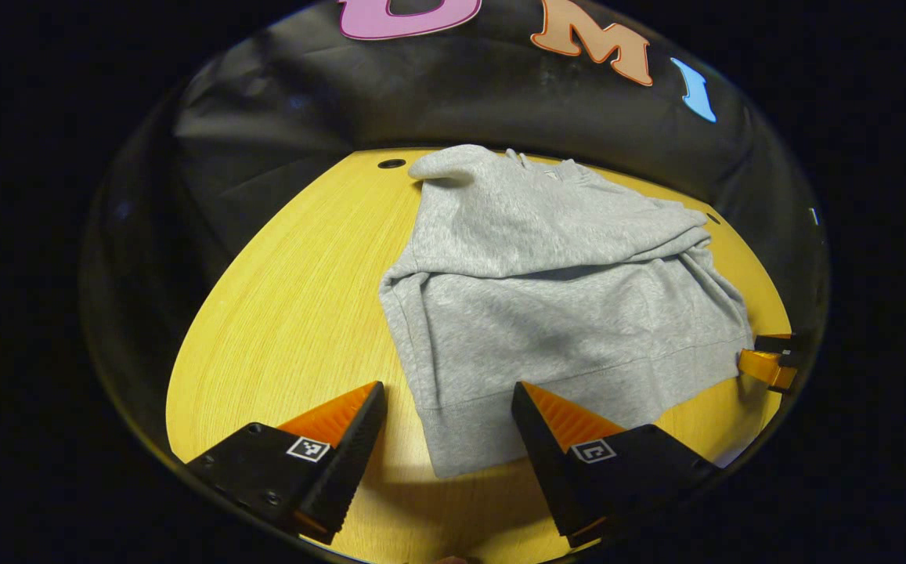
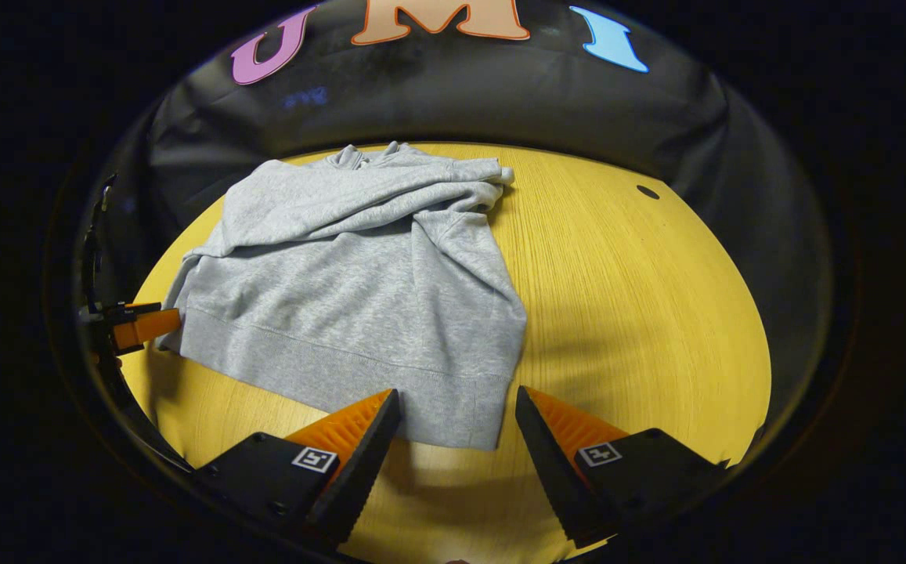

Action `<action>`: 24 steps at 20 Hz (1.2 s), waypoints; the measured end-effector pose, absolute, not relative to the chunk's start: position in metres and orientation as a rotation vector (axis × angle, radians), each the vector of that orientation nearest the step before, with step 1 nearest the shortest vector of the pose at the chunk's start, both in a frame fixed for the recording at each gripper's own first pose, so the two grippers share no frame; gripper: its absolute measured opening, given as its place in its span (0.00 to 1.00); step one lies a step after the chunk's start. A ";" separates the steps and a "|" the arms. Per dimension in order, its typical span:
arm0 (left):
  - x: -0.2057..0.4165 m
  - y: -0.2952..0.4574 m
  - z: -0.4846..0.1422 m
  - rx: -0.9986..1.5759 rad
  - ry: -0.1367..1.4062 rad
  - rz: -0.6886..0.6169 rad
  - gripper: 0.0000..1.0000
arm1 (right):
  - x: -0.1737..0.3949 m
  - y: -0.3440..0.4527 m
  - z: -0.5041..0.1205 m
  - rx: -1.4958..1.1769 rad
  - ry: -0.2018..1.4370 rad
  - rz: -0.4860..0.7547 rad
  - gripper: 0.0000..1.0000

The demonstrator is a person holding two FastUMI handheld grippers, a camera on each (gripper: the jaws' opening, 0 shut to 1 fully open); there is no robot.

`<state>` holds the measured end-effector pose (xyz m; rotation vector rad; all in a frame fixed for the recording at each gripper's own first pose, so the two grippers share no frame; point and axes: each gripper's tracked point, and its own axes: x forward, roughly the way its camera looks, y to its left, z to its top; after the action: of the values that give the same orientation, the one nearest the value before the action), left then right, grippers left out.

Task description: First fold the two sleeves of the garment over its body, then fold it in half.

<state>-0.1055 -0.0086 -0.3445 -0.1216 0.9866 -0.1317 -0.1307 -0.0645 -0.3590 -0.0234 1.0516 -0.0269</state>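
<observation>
Left gripper view: grey garment (image 1: 562, 313) lies flat on the yellow wooden surface (image 1: 288, 329), both sleeves already folded across the upper body, hem toward the camera. Left tongs (image 1: 449, 407) spread wide, hovering above the near-left hem corner, fingers either side of it, gripping nothing. The other tongs show at the far right edge, just beside the opposite hem corner.

Right gripper view: same garment (image 2: 359, 290), sleeves (image 2: 390, 196) bunched across the chest near the far edge of the surface (image 2: 640, 313), hem nearest. Right tongs (image 2: 456, 411) wide apart, over the near-right hem corner, nothing between the fingers. Left tongs visible at the left edge by the other hem corner; can't tell if they touch the cloth.
</observation>
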 end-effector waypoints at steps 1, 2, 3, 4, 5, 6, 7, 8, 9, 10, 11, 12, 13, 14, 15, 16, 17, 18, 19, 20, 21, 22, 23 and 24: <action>-0.105 -0.009 -0.345 -0.119 0.984 -0.131 0.95 | -0.132 -0.064 -0.360 -0.001 1.060 -0.027 0.96; -0.104 -0.009 -0.345 -0.118 0.980 -0.133 0.95 | -0.132 -0.064 -0.360 0.014 1.059 -0.033 0.95; -0.104 -0.010 -0.345 -0.119 0.974 -0.137 0.94 | -0.132 -0.065 -0.361 0.010 1.062 -0.036 0.89; -0.104 -0.011 -0.345 -0.123 0.967 -0.135 0.92 | -0.133 -0.063 -0.361 0.008 1.060 -0.033 0.94; -0.104 -0.013 -0.344 -0.125 0.962 -0.138 0.86 | -0.134 -0.059 -0.360 0.010 1.066 -0.023 0.89; -0.105 -0.015 -0.344 -0.124 0.957 -0.146 0.82 | -0.133 -0.055 -0.361 0.009 1.064 -0.012 0.82; -0.103 -0.017 -0.344 -0.121 0.957 -0.151 0.67 | -0.133 -0.049 -0.362 0.014 1.068 0.005 0.69; -0.103 -0.019 -0.343 -0.123 0.955 -0.161 0.65 | -0.132 -0.042 -0.362 0.030 1.066 0.023 0.59; -0.101 -0.021 -0.343 -0.129 0.951 -0.165 0.55 | -0.132 -0.038 -0.364 0.034 1.081 0.017 0.40; -0.101 -0.023 -0.342 -0.143 0.944 -0.163 0.46 | -0.133 -0.040 -0.362 0.030 1.093 0.015 0.21; -0.100 -0.023 -0.342 -0.159 0.935 -0.156 0.27 | -0.133 -0.040 -0.362 0.029 1.114 0.017 0.17; -0.099 -0.025 -0.342 -0.167 0.930 -0.154 0.21 | -0.133 -0.039 -0.364 0.037 1.132 0.017 0.17; -0.099 -0.025 -0.342 -0.167 0.930 -0.157 0.14 | -0.132 -0.039 -0.360 0.057 1.135 0.014 0.17; -0.100 -0.026 -0.342 -0.161 0.934 -0.165 0.11 | -0.131 -0.040 -0.361 0.070 1.133 0.010 0.11; -0.099 -0.027 -0.343 -0.153 0.943 -0.174 0.06 | -0.129 -0.040 -0.364 0.076 1.120 -0.008 0.07; -0.099 -0.027 -0.342 -0.141 0.956 -0.183 0.03 | -0.129 -0.041 -0.360 0.062 1.110 -0.008 0.04; -0.100 -0.027 -0.342 -0.133 0.969 -0.189 0.00 | -0.128 -0.040 -0.361 0.052 1.102 -0.011 0.04; -0.099 -0.028 -0.341 -0.137 0.981 -0.194 0.00 | -0.129 -0.039 -0.360 0.054 1.100 -0.015 0.03; -0.100 -0.028 -0.340 -0.146 0.993 -0.198 0.00 | -0.129 -0.039 -0.359 0.068 1.103 -0.017 0.04; -0.102 -0.028 -0.339 -0.160 1.005 -0.198 0.00 | -0.129 -0.040 -0.359 0.091 1.112 -0.021 0.04; -0.106 -0.028 -0.338 -0.177 1.019 -0.198 0.00 | -0.131 -0.040 -0.357 0.119 1.124 -0.024 0.03; -0.110 -0.028 -0.337 -0.192 1.030 -0.200 0.00 | -0.130 -0.040 -0.355 0.144 1.127 -0.024 0.03; -0.113 -0.029 -0.338 -0.196 1.039 -0.207 0.00 | -0.130 -0.042 -0.353 0.151 1.128 -0.028 0.03; -0.116 -0.030 -0.338 -0.191 1.045 -0.220 0.00 | -0.130 -0.043 -0.352 0.151 1.132 -0.024 0.04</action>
<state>-0.1159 -0.0298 -0.3377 -0.1912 1.0449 -0.2200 -0.1299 -0.0425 -0.3523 0.1505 1.1320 -0.0238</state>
